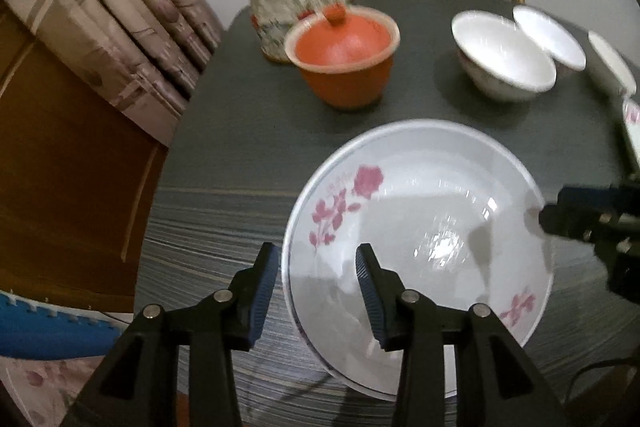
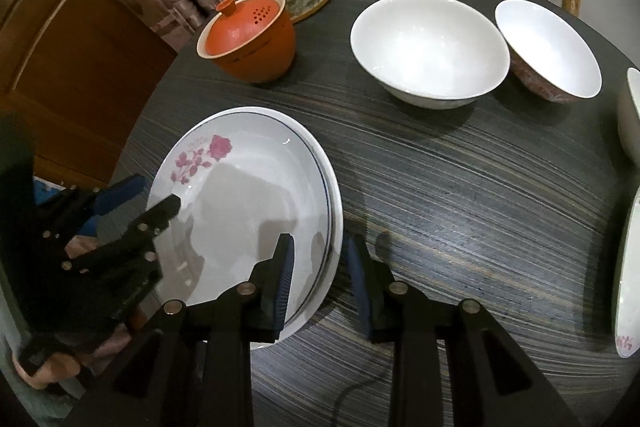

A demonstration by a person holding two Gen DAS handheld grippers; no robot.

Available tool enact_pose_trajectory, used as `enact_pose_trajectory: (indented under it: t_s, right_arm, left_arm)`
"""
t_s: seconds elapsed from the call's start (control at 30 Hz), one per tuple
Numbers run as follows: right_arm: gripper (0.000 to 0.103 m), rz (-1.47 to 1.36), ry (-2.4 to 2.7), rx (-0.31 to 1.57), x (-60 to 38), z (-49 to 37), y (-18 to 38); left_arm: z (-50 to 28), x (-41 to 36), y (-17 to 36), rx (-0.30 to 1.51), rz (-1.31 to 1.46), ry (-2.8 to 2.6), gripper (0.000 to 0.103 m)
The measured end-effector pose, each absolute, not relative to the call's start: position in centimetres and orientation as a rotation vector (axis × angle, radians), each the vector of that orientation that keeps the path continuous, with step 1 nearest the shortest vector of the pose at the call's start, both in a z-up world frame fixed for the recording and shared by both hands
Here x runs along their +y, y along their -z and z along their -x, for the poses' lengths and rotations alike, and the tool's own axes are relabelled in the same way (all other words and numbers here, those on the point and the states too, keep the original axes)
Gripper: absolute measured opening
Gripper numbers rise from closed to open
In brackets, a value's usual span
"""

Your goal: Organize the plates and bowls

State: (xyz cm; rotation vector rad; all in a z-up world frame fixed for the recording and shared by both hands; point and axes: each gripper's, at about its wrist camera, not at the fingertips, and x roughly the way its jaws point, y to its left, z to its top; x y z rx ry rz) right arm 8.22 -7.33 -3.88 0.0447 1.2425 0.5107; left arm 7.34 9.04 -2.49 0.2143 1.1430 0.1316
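both hand-held grippers open, straddling stacked plates' (image 2: 248,187) rims

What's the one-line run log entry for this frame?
left tongs: open, straddling rose plate rim | right tongs: open, straddling opposite rim | plate: stacked on another, on table | bowls: untouched

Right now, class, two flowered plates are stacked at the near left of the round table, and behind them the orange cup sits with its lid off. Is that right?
Not quite. The orange cup has its lid on, resting inside the rim; the right wrist view shows it clearly. The rest holds: the stacked flowered plates lie at the near left of the round table, the cup behind them.
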Motion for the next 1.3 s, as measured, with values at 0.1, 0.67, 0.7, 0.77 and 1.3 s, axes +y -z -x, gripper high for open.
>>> enact_pose_trajectory:
  t_s: [0.1, 0.67, 0.7, 0.77, 1.3]
  right_arm:
    - [0.027, -0.027, -0.519, 1.230, -8.1, -8.0, 3.4]
    - [0.028, 0.045, -0.316, 1.268, -26.7, -8.9, 0.4]
    - [0.028, 0.040, -0.301, 1.270, -28.0, -9.2, 0.4]
    - [0.028, 0.038, -0.273, 1.270, -30.7, -9.7, 0.2]
    - [0.028, -0.059, -0.182, 1.342, -43.8, -12.7, 3.1]
  left_arm:
    - [-7.5, 8.7, 0.9, 1.112, -0.160, -0.099, 0.041]
    - [-10.7, -6.6, -2.5, 1.146, -0.063, 0.184, 0.041]
    - [-11.0, -8.0, -2.4, 1.156, -0.053, 0.201, 0.041]
    - [-11.4, -10.2, -2.3, 1.166, -0.034, 0.232, 0.041]
    - [-15.3, -21.9, 2.0, 1.273, 0.092, 0.346, 0.041]
